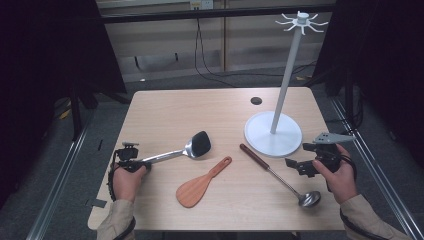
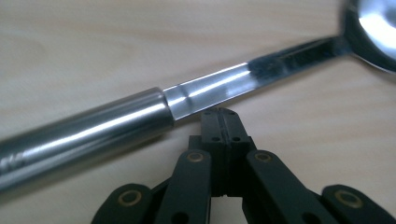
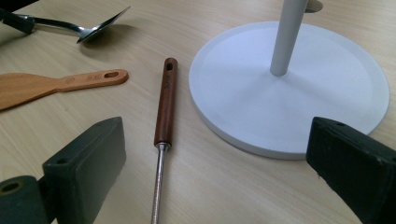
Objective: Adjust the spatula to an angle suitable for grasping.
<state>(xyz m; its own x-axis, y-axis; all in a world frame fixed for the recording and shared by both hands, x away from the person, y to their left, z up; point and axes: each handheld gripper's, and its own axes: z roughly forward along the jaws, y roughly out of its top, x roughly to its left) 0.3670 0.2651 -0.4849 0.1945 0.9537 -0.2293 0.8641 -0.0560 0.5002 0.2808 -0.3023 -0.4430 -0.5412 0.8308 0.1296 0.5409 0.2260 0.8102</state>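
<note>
The left gripper (image 1: 134,163) is mostly hidden under the person's hand at the end of the steel spatula's (image 1: 176,153) handle. Its jaws are pressed fully together just below the shiny handle (image 2: 116,123); whether they pinch it cannot be made out. The spatula's dark blade lies beyond. The right gripper (image 3: 219,168) gapes wide, holding nothing, above the wooden-handled ladle (image 3: 164,107) beside the white stand (image 3: 327,88).
</note>
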